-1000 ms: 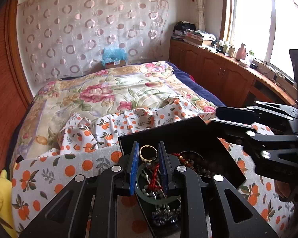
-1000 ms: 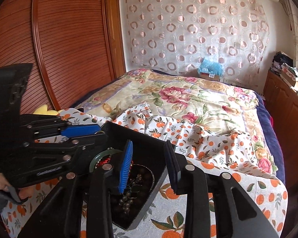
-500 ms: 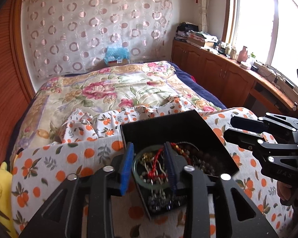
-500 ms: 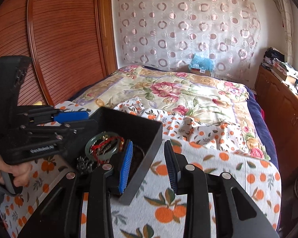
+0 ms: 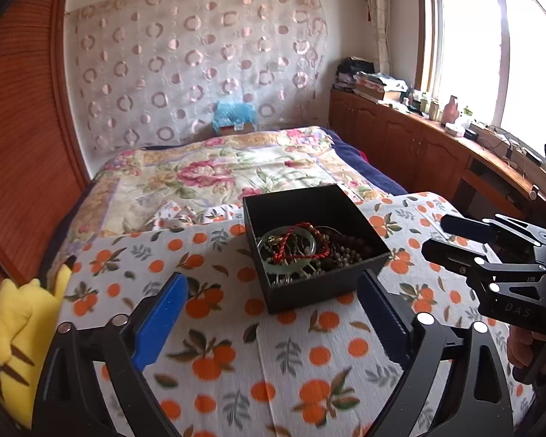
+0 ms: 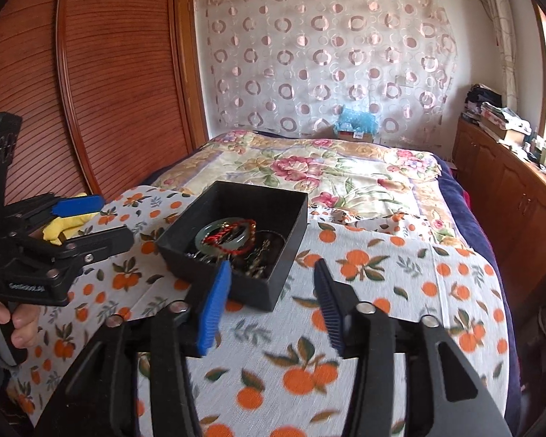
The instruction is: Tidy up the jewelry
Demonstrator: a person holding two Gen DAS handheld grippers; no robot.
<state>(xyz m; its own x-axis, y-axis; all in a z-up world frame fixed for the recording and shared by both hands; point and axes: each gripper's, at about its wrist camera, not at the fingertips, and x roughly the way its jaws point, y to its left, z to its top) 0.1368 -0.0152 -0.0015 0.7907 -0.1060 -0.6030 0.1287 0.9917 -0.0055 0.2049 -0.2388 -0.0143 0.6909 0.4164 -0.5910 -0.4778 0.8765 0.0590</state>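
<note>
A black box (image 5: pixel 315 251) of jewelry sits on an orange-print cloth (image 5: pixel 273 357) spread over the near end of the bed, close to the cloth's far edge where it meets the floral quilt (image 5: pixel 207 178). Inside the box lie a pale green bangle (image 5: pixel 285 245), a red cord (image 5: pixel 302 240) looped across it, and dark beads (image 5: pixel 345 251) heaped toward the box's right side (finer pieces in the tangle are too small to tell apart).

The left gripper (image 5: pixel 273 313) is just short of the box's near wall, its jaws opening wide, one blue pad to each side with only cloth between them; it grasps nothing. The box lies ahead of it, apart from both pads.

The right gripper (image 6: pixel 273 298) is also on the near side of the box, its jaws opening. In its own view the box's near right corner shows in the gap between the pads, but the pads do not press on it. Seen from the left wrist, the right gripper sits off to the box's right, over the cloth's right edge.

A yellow plush toy (image 5: pixel 25 335) lies at the cloth's left edge.
</note>
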